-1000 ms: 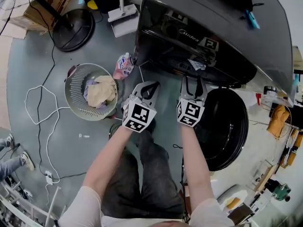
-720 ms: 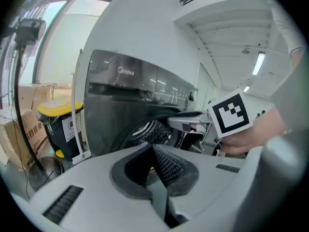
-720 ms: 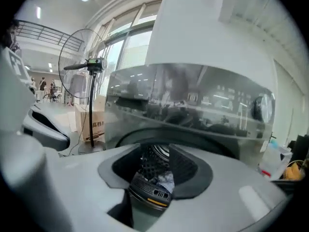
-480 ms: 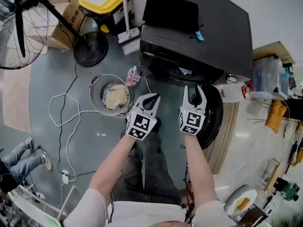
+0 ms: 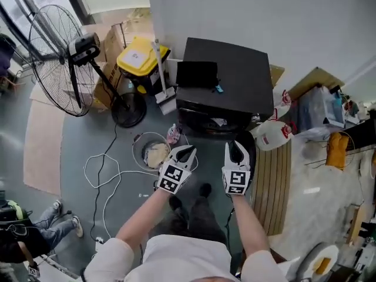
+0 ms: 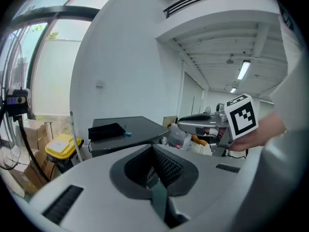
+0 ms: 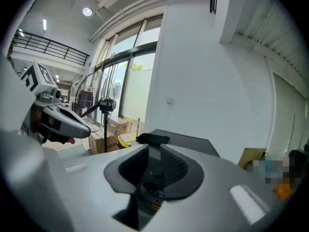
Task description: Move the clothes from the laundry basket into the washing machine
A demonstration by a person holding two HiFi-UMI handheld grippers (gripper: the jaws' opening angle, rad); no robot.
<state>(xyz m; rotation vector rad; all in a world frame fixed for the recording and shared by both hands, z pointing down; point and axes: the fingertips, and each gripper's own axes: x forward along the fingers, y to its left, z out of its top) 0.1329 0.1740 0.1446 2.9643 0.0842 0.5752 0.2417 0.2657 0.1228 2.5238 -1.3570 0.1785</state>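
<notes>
Grey-jawed left gripper [image 5: 187, 151] clenched on nothing; right gripper [image 5: 235, 147] just closing, down to a sliver, nothing between. Both forearms stretched forward side by side, grippers tipped slightly down. Just left of and below the left jaws, cream clothes [image 5: 156, 155] in the laundry basket [image 5: 136, 149]. Beyond both jaw tips, the black washing machine [image 5: 235, 78].

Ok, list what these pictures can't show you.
- Inside the washer: the head view looks down on its top, so the inside stays hidden.
- Clothes in the basket: too small in the head view to count or sort, and neither gripper view shows them.
- Right edge of the right gripper view: a mosaic patch covers what stands there.
</notes>
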